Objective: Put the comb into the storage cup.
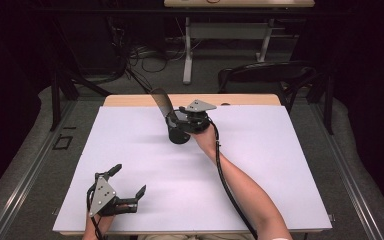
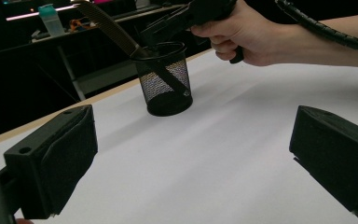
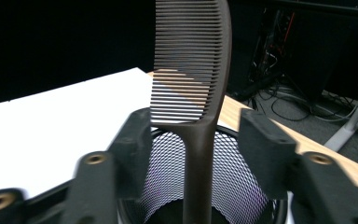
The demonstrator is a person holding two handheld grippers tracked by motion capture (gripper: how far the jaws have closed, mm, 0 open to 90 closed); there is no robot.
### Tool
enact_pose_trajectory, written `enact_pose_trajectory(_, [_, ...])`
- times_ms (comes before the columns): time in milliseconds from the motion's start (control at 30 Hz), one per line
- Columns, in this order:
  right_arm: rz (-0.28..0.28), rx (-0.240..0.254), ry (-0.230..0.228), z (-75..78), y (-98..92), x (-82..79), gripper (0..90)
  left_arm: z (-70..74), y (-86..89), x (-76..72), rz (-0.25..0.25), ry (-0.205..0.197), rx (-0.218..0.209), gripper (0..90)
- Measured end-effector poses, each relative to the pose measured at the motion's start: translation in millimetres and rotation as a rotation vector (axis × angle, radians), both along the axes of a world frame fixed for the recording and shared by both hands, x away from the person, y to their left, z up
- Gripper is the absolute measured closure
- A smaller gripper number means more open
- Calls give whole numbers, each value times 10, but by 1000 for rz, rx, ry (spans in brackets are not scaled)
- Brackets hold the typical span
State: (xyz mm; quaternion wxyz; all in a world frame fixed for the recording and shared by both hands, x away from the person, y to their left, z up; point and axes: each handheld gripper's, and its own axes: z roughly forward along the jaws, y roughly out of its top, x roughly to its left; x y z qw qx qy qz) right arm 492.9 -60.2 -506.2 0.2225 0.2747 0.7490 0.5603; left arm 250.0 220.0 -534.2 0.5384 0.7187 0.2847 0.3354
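Around your workspace: table, chair, desk, cables.

You have a white table top (image 1: 145, 150) with a wooden edge (image 1: 130, 100) along its far side. Beyond it you see a dark chair (image 1: 267, 74), a light desk (image 1: 240, 3) on pale legs, and cables (image 1: 147, 52) lying loose on the grey floor (image 1: 30, 150). A teal-capped bottle (image 2: 52, 19) stands on a far shelf.

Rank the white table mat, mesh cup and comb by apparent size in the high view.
1. White table mat, by far the largest.
2. and 3. Mesh cup and comb: they look alike in size, so no ranking.
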Motion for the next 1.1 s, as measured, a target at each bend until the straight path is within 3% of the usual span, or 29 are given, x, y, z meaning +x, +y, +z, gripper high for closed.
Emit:
enact_pose_trajectory(233, [48,-7,51,82,-104,-83,269,-1,-7,2,0,1,1,8])
enact_pose_trajectory(433, [85,-51,88,159,-157,-168,152,-4,-8,9,0,3,3,8])
enact_pose_trajectory(633, [107,-95,129,217,-207,-244,88,-3,-10,9,4,4,5,8])
enact_pose_trajectory(1100, [157,-129,185,220,-445,-500,36,-8,-28,9,-5,8,6,8])
